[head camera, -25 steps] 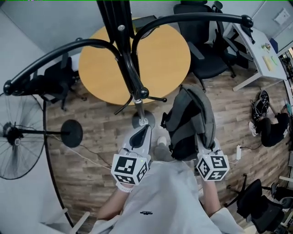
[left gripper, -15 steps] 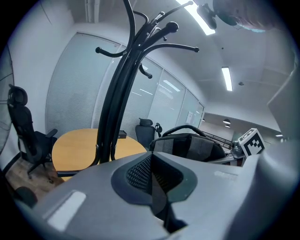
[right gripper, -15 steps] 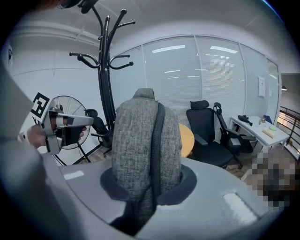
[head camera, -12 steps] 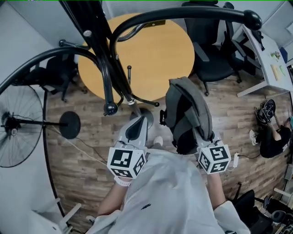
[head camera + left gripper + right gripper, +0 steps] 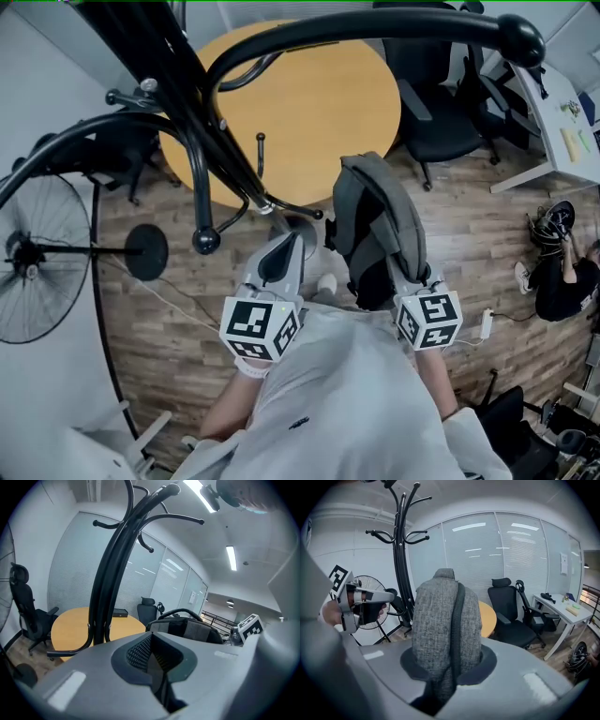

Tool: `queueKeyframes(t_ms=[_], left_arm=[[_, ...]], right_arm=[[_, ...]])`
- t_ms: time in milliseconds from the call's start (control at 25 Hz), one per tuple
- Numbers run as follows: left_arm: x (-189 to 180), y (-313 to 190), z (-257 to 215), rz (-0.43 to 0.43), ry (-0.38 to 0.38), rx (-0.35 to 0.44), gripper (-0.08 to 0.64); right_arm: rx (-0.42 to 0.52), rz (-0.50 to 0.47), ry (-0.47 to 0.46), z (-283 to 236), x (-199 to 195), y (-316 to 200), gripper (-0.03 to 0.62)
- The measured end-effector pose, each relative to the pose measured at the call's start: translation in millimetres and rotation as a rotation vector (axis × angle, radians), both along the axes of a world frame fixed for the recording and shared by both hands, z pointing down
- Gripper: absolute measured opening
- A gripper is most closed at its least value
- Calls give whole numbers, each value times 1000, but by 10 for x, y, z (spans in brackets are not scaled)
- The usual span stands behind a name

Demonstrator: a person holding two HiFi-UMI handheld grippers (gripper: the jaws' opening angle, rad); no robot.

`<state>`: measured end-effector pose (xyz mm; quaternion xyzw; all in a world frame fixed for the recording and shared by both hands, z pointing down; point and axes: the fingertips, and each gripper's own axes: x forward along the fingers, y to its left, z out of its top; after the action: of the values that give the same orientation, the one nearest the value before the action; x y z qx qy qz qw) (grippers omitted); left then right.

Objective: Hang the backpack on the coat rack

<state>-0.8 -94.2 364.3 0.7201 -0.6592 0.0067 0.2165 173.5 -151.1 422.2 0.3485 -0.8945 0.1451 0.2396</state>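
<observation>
Wood-plank floor (image 5: 159, 309) below, ringed by a round, smooth tan table (image 5: 319, 103), black mesh-backed office chairs (image 5: 441, 103), a white desk (image 5: 553, 131) and a wire-caged standing fan (image 5: 37, 258). Close under the head camera, the coat rack (image 5: 192, 94): a bundle of glossy black metal tubes for a post, curving out at the top into long hooks (image 5: 375, 28) capped with round knobs (image 5: 520, 37).

Right gripper (image 5: 417, 286) held forward and low at the person's right side, arm (image 5: 433, 403) stretched out behind the marker cube (image 5: 428, 321). Jaws clamped on the backpack (image 5: 375, 225), pinching its grey woven fabric and a black strap down the middle. Backpack raised off the floor, standing upright above the jaws, rounded top pointing away from the person; beside the rack's post and below the hooks, touching none of them. Coarse heathered grey cloth outside, black panels and straps on the side facing left.

Left gripper (image 5: 286, 253) level with the right one, just left of the backpack and apart from it, pointing toward the rack. Jaws pressed together with nothing between, only a thin dark slit between the textured dark pads (image 5: 138, 653). Smooth pale-grey plastic shell on both grippers.
</observation>
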Motion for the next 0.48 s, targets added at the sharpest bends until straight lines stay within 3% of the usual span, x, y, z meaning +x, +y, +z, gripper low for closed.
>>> queueKeyframes(t_ms=[480], left_arm=[[-11,-12,88,92,-12,-45,18]], right_arm=[[-34,105,-17,195,-143,117,80]])
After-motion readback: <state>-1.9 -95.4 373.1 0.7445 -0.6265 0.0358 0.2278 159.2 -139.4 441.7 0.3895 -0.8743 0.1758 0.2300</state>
